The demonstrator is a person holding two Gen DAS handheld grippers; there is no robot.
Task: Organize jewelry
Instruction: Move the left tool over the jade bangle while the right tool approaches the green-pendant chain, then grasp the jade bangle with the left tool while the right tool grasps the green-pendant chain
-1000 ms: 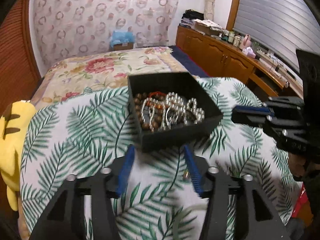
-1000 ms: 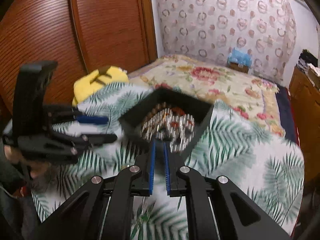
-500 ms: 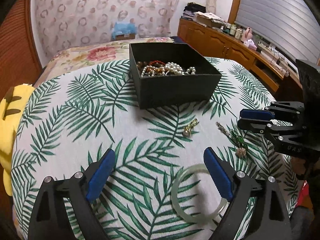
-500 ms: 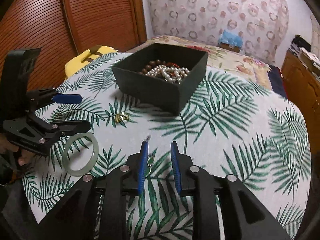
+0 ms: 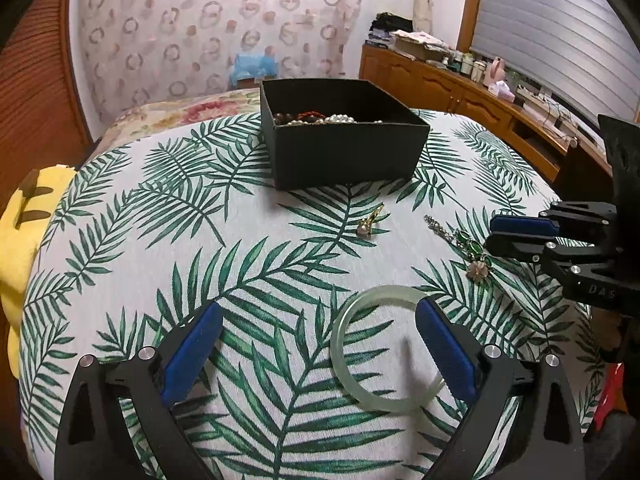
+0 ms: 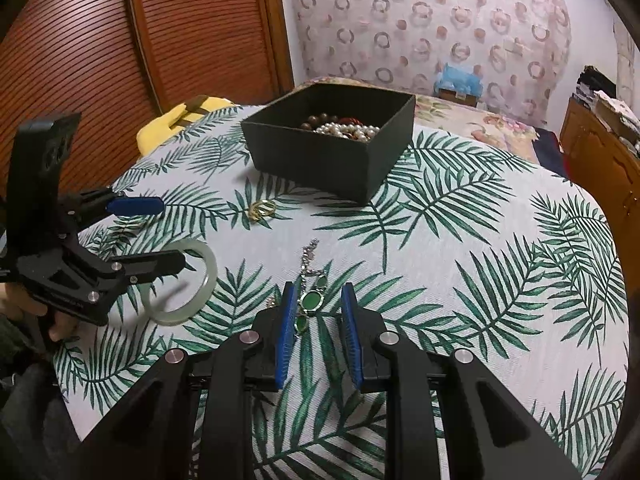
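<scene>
Two spread pairs of fingers: left gripper (image 5: 318, 354) by pale-green bangle (image 5: 386, 350), right gripper (image 6: 318, 334) over green-stoned chain (image 6: 310, 302).

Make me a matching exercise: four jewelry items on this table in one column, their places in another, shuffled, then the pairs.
Items
1. jade bangle
2. pearl beads
3. green-stone piece
4. gold piece

Places
A. inside the black box
B. between the right gripper fingers
C. alone on the cloth before the box
D. under the open left gripper

Pairs: 1-D, 2-A, 3-B, 4-C
</scene>
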